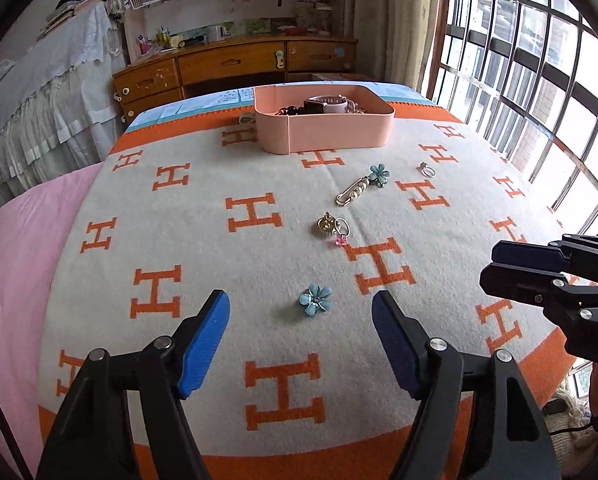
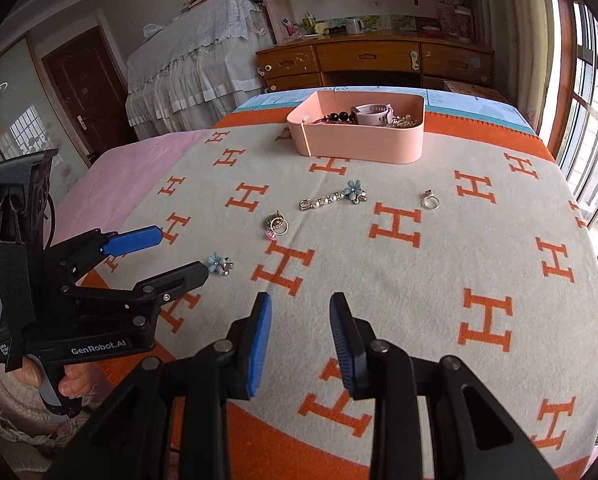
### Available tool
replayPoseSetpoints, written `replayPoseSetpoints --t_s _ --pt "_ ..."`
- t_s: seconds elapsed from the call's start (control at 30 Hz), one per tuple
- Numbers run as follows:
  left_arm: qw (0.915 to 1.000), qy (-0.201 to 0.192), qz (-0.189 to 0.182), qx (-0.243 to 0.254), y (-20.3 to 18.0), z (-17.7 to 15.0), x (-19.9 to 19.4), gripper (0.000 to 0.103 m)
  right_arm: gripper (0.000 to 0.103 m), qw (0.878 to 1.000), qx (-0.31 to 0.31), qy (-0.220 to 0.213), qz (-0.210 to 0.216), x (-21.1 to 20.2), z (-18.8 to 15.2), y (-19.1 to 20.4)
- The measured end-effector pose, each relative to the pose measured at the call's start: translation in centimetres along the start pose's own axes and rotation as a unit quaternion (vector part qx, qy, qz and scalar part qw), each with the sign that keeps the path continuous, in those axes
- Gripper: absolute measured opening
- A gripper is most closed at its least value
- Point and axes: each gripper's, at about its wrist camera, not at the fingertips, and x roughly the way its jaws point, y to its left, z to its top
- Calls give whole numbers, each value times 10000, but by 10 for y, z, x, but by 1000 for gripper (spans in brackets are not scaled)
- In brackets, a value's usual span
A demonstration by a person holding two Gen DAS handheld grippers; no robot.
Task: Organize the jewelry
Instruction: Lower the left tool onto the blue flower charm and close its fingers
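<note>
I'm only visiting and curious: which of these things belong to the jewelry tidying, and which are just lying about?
Belongs:
pink box
near blue flower clip
pearl pin
gold charms
ring

Lying about:
patterned blanket
wooden desk

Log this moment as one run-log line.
left gripper: open, above blue flower clip | right gripper: open, empty | pink box: holds watch, beads | silver ring: on blanket

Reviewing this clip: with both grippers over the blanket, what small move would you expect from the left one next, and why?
Probably lower the left gripper a little further onto the blue flower clip and close. Its jaws stand open, empty, with the clip lying just ahead between the fingertips. It is the nearest loose piece, while the pink box already holds a watch and beads. The right gripper is open and empty, with nothing close ahead.
</note>
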Motion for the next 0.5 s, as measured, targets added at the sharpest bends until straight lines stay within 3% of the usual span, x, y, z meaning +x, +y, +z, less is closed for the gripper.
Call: replayPoseSetpoints --t_s 0.07,0.3,0.4,0.5 --pt "10000 81 -1 7 0 -3 9 54 31 10000 29 -25 50 4 -5 0" --pt "9990 245 -60 -372 7 -7 27 49 31 9998 82 158 83 23 -17 -6" --pt "9976 313 -38 -613 8 -5 30 41 31 9995 200 227 113 29 -21 -12" --pt "9961 332 32 -817 8 -3 31 40 31 9996 206 101 148 29 -22 -14"
